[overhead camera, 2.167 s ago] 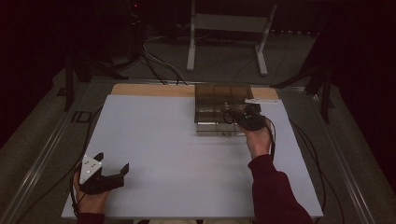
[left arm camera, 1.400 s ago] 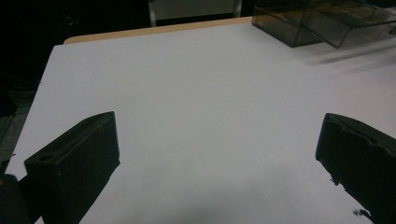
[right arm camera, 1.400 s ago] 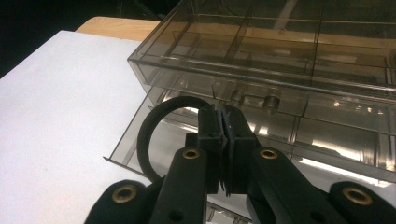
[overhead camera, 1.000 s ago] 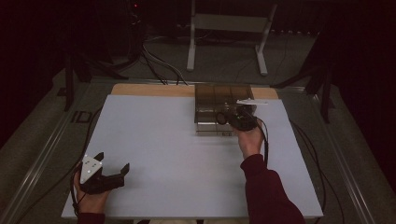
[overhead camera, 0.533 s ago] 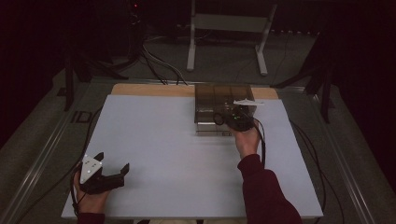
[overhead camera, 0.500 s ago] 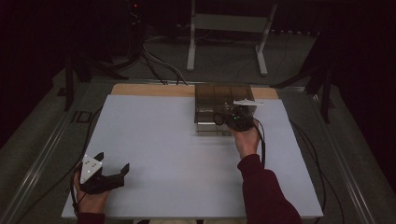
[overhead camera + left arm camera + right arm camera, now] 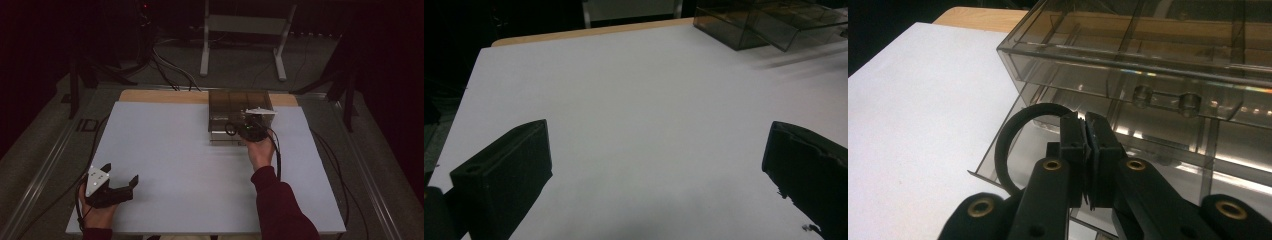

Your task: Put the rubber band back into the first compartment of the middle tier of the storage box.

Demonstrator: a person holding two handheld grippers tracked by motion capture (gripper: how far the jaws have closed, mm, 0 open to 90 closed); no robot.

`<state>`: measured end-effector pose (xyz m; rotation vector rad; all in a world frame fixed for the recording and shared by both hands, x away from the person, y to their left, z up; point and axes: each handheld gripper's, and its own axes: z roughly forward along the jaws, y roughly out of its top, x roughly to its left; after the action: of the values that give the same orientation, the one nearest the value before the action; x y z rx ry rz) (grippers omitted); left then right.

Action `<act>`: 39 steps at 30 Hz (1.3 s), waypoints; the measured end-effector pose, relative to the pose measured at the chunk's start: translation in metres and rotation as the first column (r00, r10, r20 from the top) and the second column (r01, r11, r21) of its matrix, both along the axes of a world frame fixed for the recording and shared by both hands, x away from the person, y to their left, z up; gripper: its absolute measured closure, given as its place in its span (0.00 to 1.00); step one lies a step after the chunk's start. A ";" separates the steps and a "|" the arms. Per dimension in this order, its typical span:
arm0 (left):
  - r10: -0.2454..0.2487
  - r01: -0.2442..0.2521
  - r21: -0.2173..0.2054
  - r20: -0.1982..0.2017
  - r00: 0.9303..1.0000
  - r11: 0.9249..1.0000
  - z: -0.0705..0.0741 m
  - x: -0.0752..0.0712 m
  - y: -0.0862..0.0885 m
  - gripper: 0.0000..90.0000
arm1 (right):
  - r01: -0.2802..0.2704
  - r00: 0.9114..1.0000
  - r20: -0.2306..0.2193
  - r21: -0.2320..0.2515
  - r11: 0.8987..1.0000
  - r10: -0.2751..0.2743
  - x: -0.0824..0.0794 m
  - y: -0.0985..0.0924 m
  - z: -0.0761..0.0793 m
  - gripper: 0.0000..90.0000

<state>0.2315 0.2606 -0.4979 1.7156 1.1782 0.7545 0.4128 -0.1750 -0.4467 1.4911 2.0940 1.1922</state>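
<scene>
right tongs (image 7: 1088, 150) pinch a thin black ring (image 7: 1008, 135).

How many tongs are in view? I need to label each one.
2. The left tongs are open over the near left corner of the table. The right tongs are shut on a black ring at the front of the clear box. None looks hidden.

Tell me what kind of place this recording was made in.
Probably a lab or recording studio, not a home: a white work table in a dark room, cables trailing over the floor, and a metal stand behind it.
</scene>
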 end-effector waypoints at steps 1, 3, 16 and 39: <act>0.000 0.000 0.000 0.000 1.000 1.000 0.000 0.000 0.000 0.00 | 0.000 1.000 -0.001 0.000 1.000 0.000 0.000 0.001 0.000 0.98; 0.000 0.000 0.000 0.000 1.000 1.000 0.000 0.000 0.000 0.00 | -0.005 1.000 -0.004 0.000 1.000 0.005 0.000 0.001 -0.002 0.98; -0.002 0.002 0.001 -0.001 1.000 1.000 0.000 0.000 0.000 0.00 | -0.015 1.000 -0.020 -0.016 1.000 0.014 0.001 0.010 -0.010 0.98; -0.004 0.004 0.001 -0.002 1.000 1.000 0.000 0.000 0.000 0.00 | -0.007 0.999 -0.039 -0.039 0.999 0.005 0.005 0.023 -0.025 0.98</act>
<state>0.2316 0.2603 -0.4982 1.7194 1.1756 0.7516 0.4179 -0.1525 -0.4715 1.5035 2.1361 1.1261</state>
